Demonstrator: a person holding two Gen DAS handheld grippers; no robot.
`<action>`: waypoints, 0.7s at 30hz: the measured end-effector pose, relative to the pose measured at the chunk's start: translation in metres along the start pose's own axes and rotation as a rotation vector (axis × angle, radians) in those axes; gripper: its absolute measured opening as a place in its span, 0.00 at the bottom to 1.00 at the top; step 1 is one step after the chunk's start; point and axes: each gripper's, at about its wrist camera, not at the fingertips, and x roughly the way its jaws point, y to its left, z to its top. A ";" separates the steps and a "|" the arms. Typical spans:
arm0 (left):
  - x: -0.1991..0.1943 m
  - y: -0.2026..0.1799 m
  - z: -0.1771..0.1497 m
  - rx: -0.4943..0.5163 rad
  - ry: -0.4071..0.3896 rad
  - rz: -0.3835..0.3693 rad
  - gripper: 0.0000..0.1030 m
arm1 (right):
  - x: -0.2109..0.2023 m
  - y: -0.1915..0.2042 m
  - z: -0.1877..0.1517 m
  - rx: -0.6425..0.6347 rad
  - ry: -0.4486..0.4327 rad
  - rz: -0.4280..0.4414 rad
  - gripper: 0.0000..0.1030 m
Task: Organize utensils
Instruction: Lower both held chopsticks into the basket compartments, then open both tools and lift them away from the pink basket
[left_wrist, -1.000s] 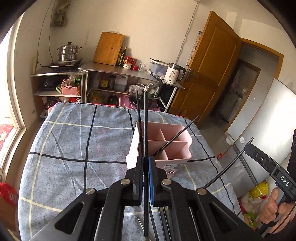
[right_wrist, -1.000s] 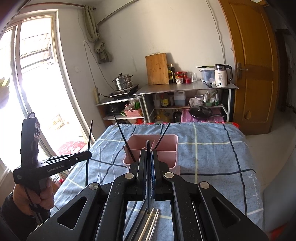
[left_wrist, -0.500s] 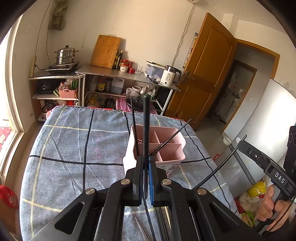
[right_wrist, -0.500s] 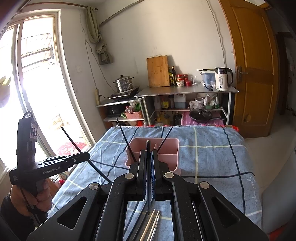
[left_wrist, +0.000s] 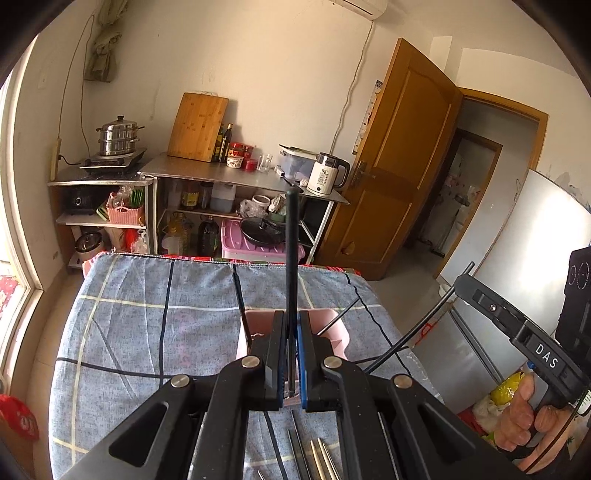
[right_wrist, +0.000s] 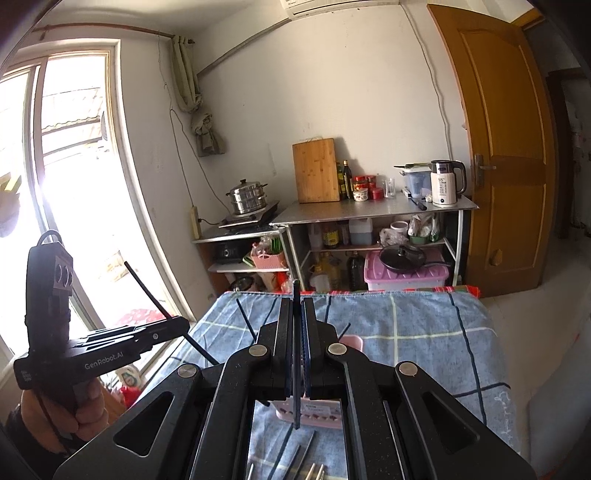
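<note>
left gripper (left_wrist: 291, 363): jaws pinching black chopstick (left_wrist: 291, 258) upright | right gripper (right_wrist: 296, 354): jaws pinching second chopstick (right_wrist: 296, 354) | both aimed tip-down for pink caddy (left_wrist: 334, 332) | metal chopsticks (left_wrist: 319, 458) wait on worktop (left_wrist: 147, 332)

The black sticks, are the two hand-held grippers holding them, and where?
Yes. The left hand-held gripper pinches one black chopstick near its lower end. The right hand-held gripper pinches another black chopstick nearer its upper end.
</note>
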 end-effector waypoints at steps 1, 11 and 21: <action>0.003 0.001 0.004 -0.002 -0.001 0.001 0.05 | 0.002 0.000 0.003 0.004 -0.007 0.000 0.04; 0.041 0.020 0.010 -0.040 0.020 0.020 0.05 | 0.027 -0.011 0.018 0.062 -0.050 -0.001 0.04; 0.084 0.042 -0.015 -0.081 0.109 0.024 0.05 | 0.070 -0.027 -0.012 0.109 0.052 -0.008 0.04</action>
